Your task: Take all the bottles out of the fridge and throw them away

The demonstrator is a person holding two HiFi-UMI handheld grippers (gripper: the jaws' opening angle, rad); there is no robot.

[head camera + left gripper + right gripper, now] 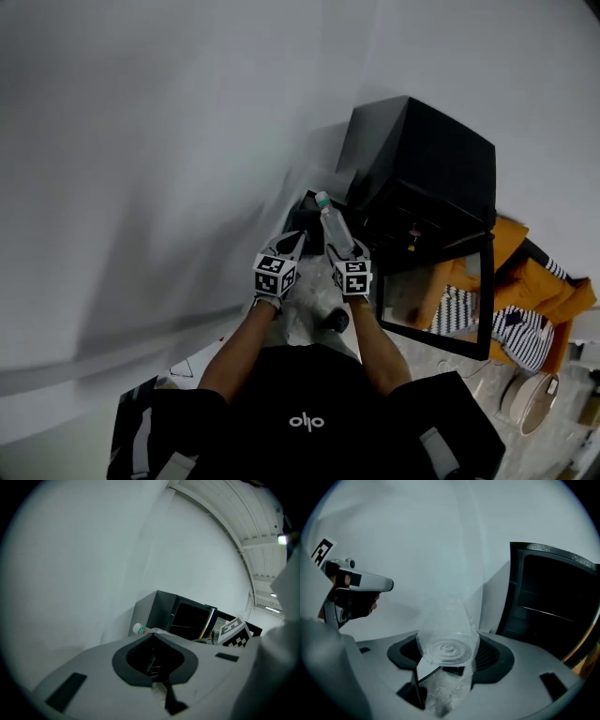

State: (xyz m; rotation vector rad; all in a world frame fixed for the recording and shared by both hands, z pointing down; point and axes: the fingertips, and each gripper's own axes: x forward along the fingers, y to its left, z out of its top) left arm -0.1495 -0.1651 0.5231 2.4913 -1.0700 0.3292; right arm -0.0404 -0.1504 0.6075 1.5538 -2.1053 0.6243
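Black top [309,394] (white logo [307,422]), grey left tool [292,246] and right tool [342,251].

Under me the floor [427,354] is pale and speckled. A black fridge [422,155] stands on it, its door [436,295] swung open toward me. Just right of the door sits something orange [544,286] with a striped cloth [517,330] on it, and nearer me a round pale object [530,401] lies on the floor, which I can't identify
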